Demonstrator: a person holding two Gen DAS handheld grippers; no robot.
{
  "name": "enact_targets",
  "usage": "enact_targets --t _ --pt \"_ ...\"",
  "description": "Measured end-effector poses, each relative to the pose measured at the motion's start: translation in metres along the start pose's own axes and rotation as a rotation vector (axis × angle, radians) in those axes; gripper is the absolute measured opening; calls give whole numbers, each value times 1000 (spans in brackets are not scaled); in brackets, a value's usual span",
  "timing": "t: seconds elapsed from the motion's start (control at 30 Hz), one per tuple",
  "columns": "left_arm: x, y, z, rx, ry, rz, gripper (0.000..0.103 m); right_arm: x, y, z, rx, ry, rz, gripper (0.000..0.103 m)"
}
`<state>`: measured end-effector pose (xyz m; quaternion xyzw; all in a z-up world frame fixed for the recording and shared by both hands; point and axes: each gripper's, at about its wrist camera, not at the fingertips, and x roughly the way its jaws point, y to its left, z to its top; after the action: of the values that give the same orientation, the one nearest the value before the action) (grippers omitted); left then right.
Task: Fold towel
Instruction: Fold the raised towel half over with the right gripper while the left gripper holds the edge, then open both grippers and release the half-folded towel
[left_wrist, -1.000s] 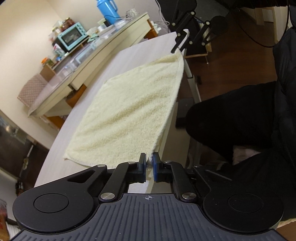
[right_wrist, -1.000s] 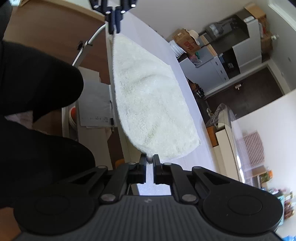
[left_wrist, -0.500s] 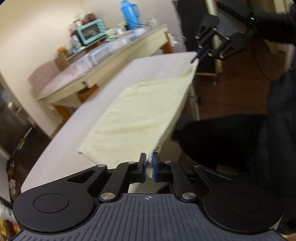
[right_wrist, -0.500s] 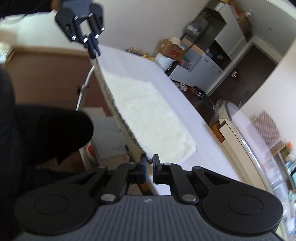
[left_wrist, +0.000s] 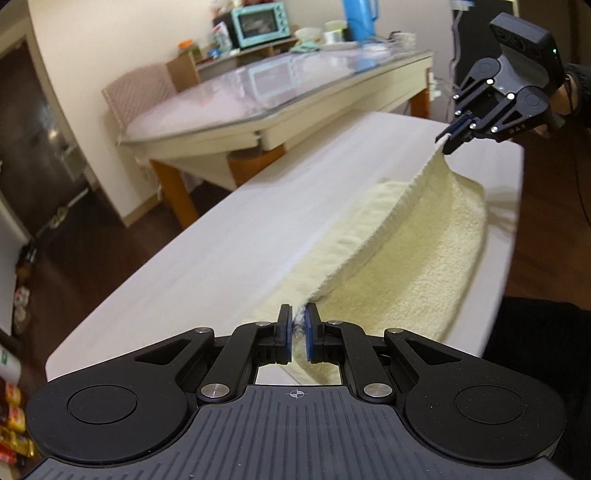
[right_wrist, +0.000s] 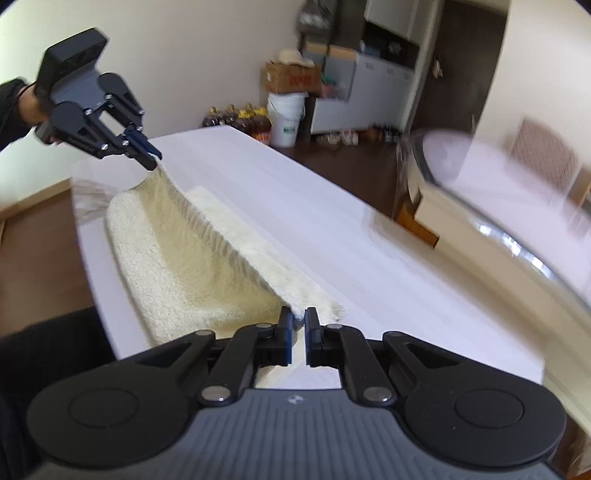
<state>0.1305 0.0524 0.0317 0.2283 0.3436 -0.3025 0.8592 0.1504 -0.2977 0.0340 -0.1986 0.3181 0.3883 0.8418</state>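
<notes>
A pale yellow terry-cloth towel lies on a long white desk, one long edge lifted off the surface and stretched in a taut ridge between two black hand-held grippers. The left gripper, seen close in its own wrist view, has its blue-padded jaws nearly closed, pinching one corner of the towel between them. The right gripper, at the far end of that view, clamps the opposite corner of the same edge, its jaws drawn tight on the fabric just above the desk. In the right wrist view the roles reverse: the right gripper shows the cloth corner caught between its narrow-set jaws, while the left gripper holds the far corner aloft. The lower layer of the towel rests flat on the desk near the person's side, sagging in a shallow trough beneath the raised edge. Beyond stands a glass-topped cream table carrying a mint-green toaster oven.
</notes>
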Motion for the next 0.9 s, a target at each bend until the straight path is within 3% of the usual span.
enact_targets --t 0.2,0.5,0.67,0.8,0.9 --pt "34 26 5 -50 51 -6 7 31 -28 6 84 42 30 7" --pt "59 32 -8 -82 92 12 9 54 -30 -9 129 104 29 8" --pt "57 35 -14 -102 89 43 21 46 -31 -13 156 77 -6 22" --pt "53 37 -17 -115 83 62 26 39 -35 -18 195 40 -9 23" --pt "49 38 -19 -126 74 71 35 30 -36 -18 230 3 -20 29"
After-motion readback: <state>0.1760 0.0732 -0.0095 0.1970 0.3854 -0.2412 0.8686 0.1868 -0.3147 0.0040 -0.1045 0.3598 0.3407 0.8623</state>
